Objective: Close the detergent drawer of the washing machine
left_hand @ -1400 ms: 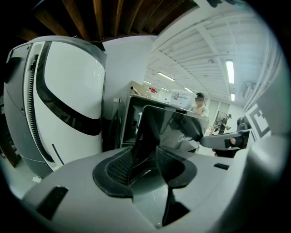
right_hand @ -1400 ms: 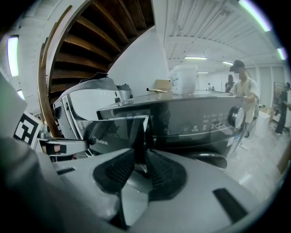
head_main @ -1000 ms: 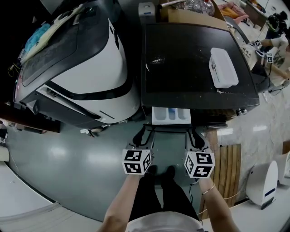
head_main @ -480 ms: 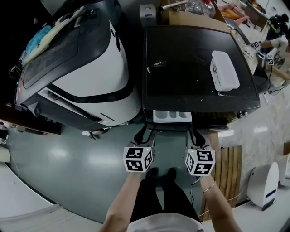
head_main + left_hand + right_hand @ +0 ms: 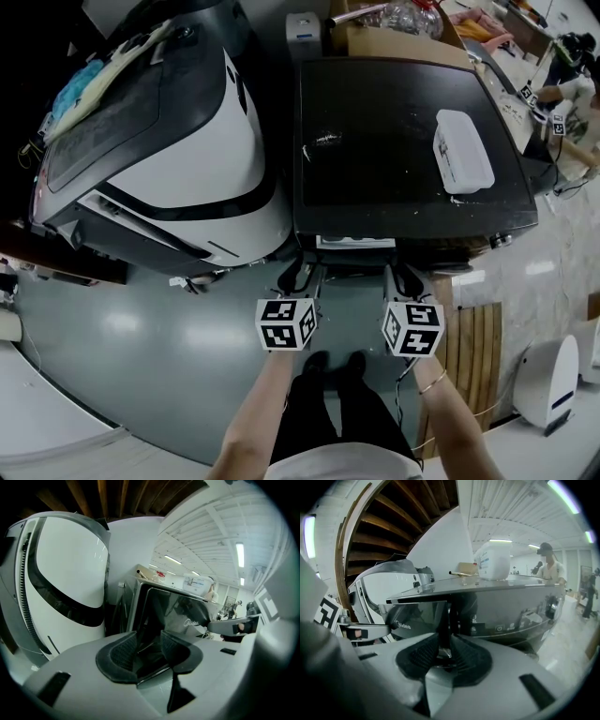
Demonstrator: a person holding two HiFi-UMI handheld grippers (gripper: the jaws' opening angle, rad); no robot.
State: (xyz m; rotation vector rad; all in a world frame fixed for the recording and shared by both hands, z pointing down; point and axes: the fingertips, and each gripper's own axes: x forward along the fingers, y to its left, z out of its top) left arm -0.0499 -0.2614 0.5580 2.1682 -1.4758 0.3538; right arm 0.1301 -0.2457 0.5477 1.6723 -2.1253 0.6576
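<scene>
The dark washing machine (image 5: 403, 131) stands at centre right of the head view. Its white detergent drawer (image 5: 354, 242) shows only as a thin strip under the front edge. My left gripper (image 5: 298, 272) is at the drawer's left end and my right gripper (image 5: 405, 275) at its right end. In the left gripper view the gripper's (image 5: 149, 648) pads stand apart, with the lower corner of the glossy drawer front (image 5: 173, 611) in the gap. In the right gripper view the gripper's (image 5: 444, 651) pads are closed on the thin right edge of the drawer front (image 5: 419, 613).
A white-and-black machine (image 5: 169, 141) stands close on the left. A white plastic box (image 5: 462, 150) lies on the washer top, with a cardboard box (image 5: 394, 37) behind. A wooden slat mat (image 5: 473, 347) and a white appliance (image 5: 544, 380) sit at the right. The person's feet (image 5: 328, 361) are on the grey floor.
The drawer has slid into the machine, from sticking well out with its compartments showing to a thin strip. Both grippers have moved toward the machine with it.
</scene>
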